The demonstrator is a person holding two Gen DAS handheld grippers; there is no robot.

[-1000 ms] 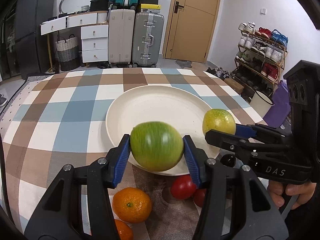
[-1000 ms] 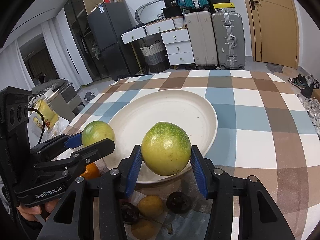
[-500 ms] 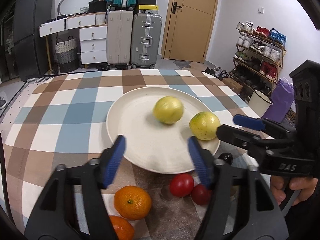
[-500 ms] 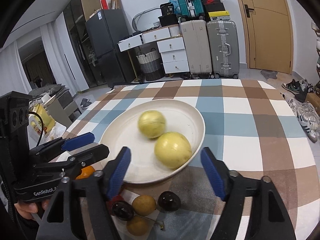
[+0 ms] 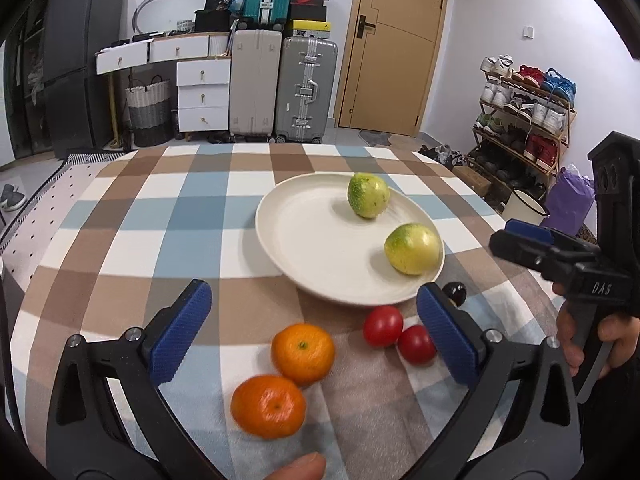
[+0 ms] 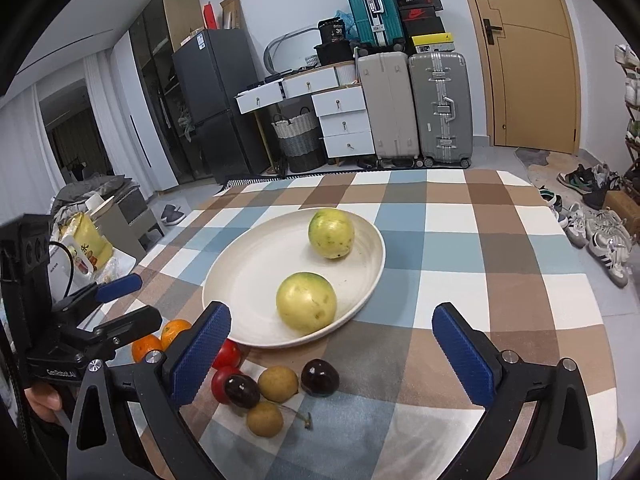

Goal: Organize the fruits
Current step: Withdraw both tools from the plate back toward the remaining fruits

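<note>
A white plate [image 5: 312,248] [image 6: 256,276] sits mid-table with two yellow-green fruits on it, one far [image 5: 368,195] [image 6: 331,233] and one near the rim [image 5: 413,249] [image 6: 306,302]. My left gripper [image 5: 316,332] is open and empty above two oranges [image 5: 303,353] [image 5: 268,406] and two red tomatoes [image 5: 383,326] [image 5: 416,344]. My right gripper [image 6: 332,354] is open and empty above two dark cherries [image 6: 320,378] [image 6: 241,391] and two small brown fruits [image 6: 278,384] [image 6: 265,418]. Each gripper shows at the edge of the other's view.
The checked tablecloth [image 5: 160,216] covers the table. Its right edge drops toward a shoe rack [image 5: 524,116]. Suitcases [image 5: 306,88] and drawers stand beyond the far edge. A bag and clutter [image 6: 84,240] lie off the left side.
Both grippers opened and let go of their green fruits, which now lie on the plate. Both grippers pulled back toward the near edge, over the small fruits.
</note>
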